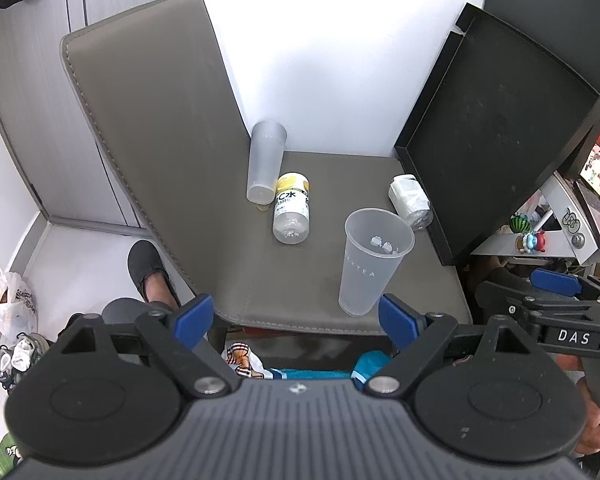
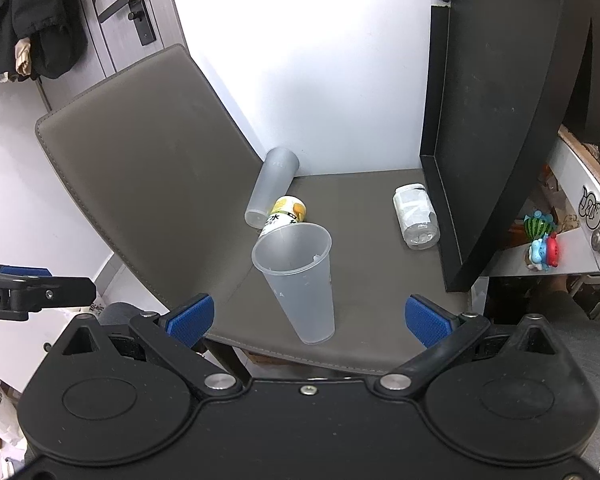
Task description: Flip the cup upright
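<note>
A translucent plastic cup [image 1: 370, 260] stands upright, mouth up, near the front edge of the grey chair seat [image 1: 312, 300]; it also shows in the right wrist view [image 2: 300, 280]. A second translucent cup [image 1: 265, 162] lies tilted against the chair back, its mouth away from me; it shows in the right wrist view [image 2: 271, 188] too. My left gripper [image 1: 296, 318] is open and empty, just in front of the seat edge, left of the upright cup. My right gripper [image 2: 310, 318] is open and empty, with the upright cup's base between its blue pads without touching.
A yellow-labelled bottle [image 1: 292, 208] lies on the seat beside the tilted cup. A clear white-labelled bottle [image 1: 411, 200] lies at the right by a black tray [image 1: 500, 128] leaning against the wall. A desk with small toys [image 2: 544, 240] stands at the right.
</note>
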Available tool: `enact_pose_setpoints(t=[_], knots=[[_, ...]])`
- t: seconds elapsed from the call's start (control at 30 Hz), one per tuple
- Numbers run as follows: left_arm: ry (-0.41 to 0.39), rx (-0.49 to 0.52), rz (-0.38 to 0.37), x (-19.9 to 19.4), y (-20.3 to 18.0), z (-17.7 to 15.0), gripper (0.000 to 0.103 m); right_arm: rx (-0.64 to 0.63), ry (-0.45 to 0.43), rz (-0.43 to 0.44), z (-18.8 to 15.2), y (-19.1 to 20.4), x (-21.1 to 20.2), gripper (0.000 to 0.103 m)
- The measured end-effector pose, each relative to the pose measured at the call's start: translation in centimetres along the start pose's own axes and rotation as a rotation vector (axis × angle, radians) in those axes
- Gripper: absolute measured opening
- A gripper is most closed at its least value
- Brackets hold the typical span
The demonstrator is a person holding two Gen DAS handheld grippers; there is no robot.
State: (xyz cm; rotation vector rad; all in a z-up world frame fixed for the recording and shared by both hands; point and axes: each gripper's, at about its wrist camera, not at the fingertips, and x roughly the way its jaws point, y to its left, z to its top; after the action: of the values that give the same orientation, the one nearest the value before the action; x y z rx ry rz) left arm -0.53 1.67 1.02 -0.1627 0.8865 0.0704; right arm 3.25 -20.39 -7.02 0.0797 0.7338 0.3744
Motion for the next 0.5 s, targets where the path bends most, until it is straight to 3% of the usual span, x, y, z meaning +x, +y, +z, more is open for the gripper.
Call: enact_pose_setpoints(t=[0.5], knots=[[0.009,0.009,0.003,0.14,0.03,-0.16,0.089,0.013,0.002,0.038,0.09,-0.23,-0.42,0.103]])
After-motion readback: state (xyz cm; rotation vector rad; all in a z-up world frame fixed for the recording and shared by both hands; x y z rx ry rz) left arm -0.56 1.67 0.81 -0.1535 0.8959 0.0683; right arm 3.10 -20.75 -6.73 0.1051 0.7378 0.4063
